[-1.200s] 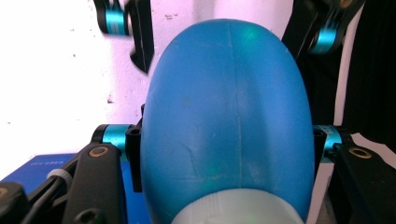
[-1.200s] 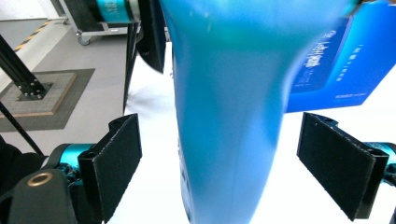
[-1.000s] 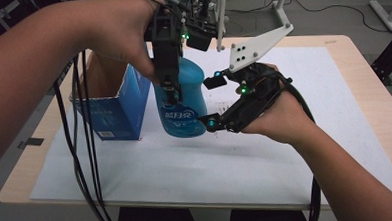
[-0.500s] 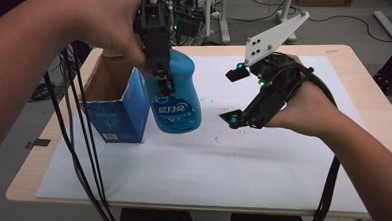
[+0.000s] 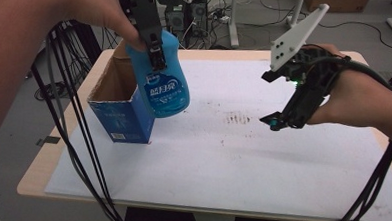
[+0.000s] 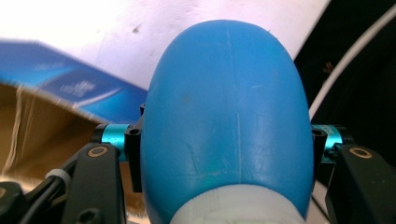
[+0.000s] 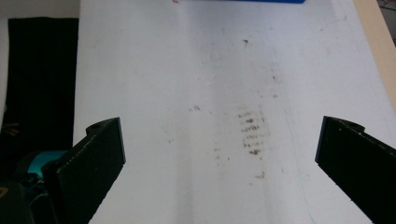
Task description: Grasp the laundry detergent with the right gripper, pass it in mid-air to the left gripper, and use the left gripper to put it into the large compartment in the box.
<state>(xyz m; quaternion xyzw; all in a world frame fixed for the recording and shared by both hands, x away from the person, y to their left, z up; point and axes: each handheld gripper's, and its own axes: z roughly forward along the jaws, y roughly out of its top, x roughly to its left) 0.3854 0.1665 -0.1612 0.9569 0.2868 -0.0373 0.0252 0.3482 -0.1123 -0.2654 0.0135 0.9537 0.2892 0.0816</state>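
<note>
A blue plastic bottle (image 5: 163, 82) with a white label hangs in the air, base down, beside the open blue carton (image 5: 119, 111). My left gripper (image 5: 151, 40) is shut on the bottle near its top. In the left gripper view the bottle (image 6: 226, 121) sits wedged between both jaws, with the carton's brown inside (image 6: 42, 126) below left. My right gripper (image 5: 279, 119) is held above the white sheet at the right, open with nothing between its jaws. Its own view looks down at the sheet (image 7: 205, 93).
The white sheet (image 5: 226, 159) covers the wooden table (image 5: 36, 172) and bears a brown smudge (image 5: 238, 119) near its middle. Black cables (image 5: 74, 126) hang at the left, across the table's corner. Lab stands and a cardboard box lie on the floor beyond.
My left gripper has lifted the bottle off the table, up beside the carton. My right gripper has let go of the bottle and pulled away to the right, jaws open.
</note>
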